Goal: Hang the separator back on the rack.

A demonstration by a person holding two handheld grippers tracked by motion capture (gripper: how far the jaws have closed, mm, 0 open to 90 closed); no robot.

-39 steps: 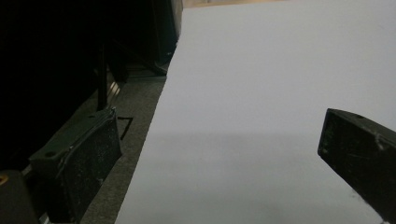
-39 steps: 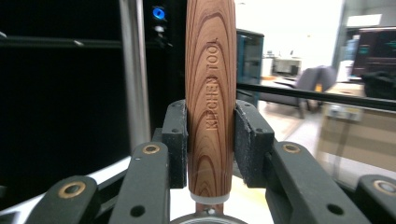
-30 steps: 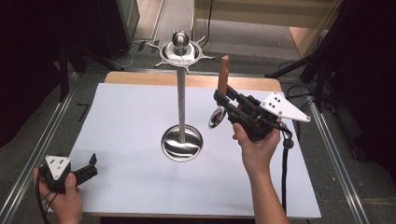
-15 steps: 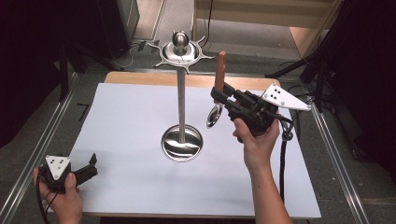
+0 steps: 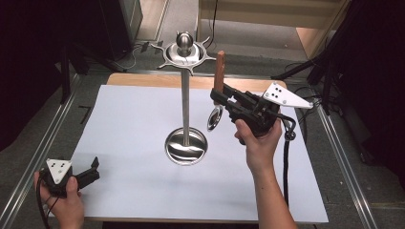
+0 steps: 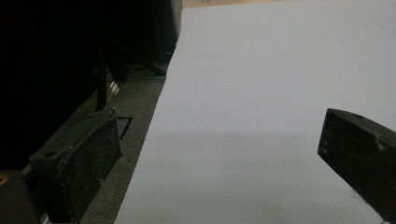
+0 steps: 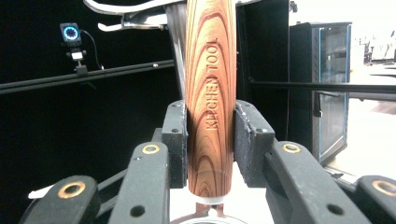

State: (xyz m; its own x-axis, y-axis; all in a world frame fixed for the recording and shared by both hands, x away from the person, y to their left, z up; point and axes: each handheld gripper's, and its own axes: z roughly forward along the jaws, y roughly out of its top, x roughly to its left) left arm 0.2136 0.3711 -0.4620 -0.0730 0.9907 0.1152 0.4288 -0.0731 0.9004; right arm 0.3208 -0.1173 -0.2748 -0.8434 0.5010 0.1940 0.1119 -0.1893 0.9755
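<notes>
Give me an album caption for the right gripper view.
Right tool clamps an upright wooden handle marked KITCHEN TOOL.

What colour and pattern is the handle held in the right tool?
Reddish-brown wood grain on the handle, clearest in the right gripper view.

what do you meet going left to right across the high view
left gripper → steel utensil stand → wooden-handled kitchen tool → right gripper, its jaws shut on that tool's handle

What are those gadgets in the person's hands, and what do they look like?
Each hand carries a black two-jaw gripper. The right gripper has rough black pads, brass-ringed pivots, a grey three-cornered plate dotted with black, and a black trailing cable. The left gripper bears a similar plate. No sleeves show on the forearms.
</notes>
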